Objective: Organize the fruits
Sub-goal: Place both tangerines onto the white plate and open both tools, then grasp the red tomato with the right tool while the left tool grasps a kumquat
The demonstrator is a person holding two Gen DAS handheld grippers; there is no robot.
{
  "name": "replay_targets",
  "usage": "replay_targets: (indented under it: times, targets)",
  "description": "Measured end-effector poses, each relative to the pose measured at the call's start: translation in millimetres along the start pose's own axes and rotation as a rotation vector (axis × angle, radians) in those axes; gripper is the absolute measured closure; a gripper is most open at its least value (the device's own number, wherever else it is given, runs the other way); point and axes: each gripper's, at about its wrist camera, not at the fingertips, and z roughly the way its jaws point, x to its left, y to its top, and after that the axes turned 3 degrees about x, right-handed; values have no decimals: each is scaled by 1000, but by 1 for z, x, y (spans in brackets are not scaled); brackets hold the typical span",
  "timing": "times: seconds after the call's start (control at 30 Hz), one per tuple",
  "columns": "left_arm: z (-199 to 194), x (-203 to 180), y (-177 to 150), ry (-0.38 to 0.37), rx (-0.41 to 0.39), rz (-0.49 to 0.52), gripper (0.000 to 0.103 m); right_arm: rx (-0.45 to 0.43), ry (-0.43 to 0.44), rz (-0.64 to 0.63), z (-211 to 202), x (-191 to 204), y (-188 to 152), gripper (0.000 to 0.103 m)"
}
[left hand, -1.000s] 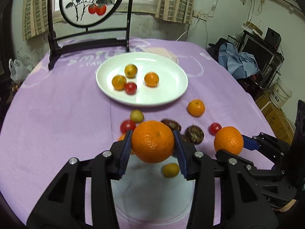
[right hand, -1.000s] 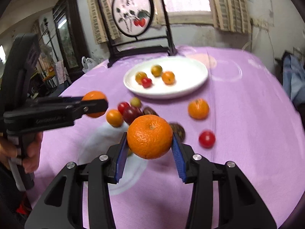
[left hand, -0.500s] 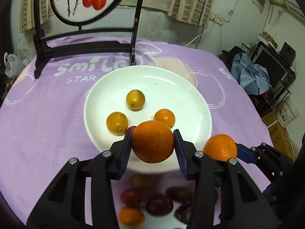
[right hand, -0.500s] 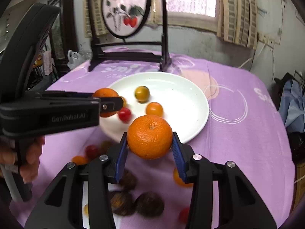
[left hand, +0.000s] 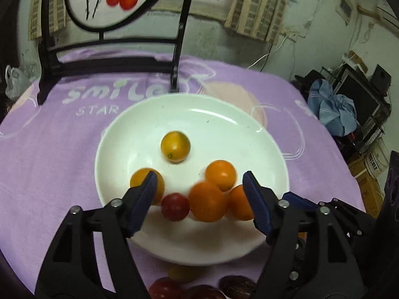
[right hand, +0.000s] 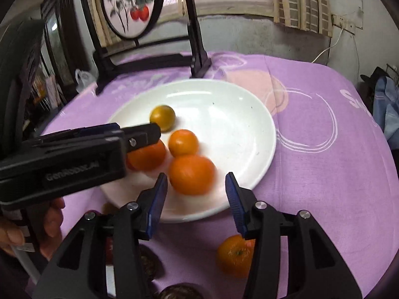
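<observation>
Two large oranges are lying blurred on the near part of the white plate (left hand: pixel 224 114): one orange (left hand: pixel 207 204) in front of the left gripper (left hand: pixel 199 199), the other orange (right hand: pixel 192 174) ahead of the right gripper (right hand: pixel 194 194). Both grippers are hovering with jaws spread wide, gripping nothing. A red tomato (left hand: pixel 174 206) and three smaller citrus fruits are sharing the plate. A further orange (right hand: pixel 233 254) is sitting on the purple tablecloth (right hand: pixel 311 149), near the plate's rim.

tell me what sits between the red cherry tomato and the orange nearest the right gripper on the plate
Another orange lies between the cherry tomato and that orange, in the left wrist view.
</observation>
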Motion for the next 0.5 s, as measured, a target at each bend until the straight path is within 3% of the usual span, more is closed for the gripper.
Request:
replay_targets:
  times: [0.2,0.37,0.5]
  targets:
    - [-34,-5,-15,1,3,32,20,-33,30,34,-40,-7,-21,49]
    - [-60,-2,-47,5,-14,47,15,-50,-16,16,-70,-12,-46,45]
    - [-69,8,-79,-1,28,34,14,-4,-32,-20,-84,-16,-74,39]
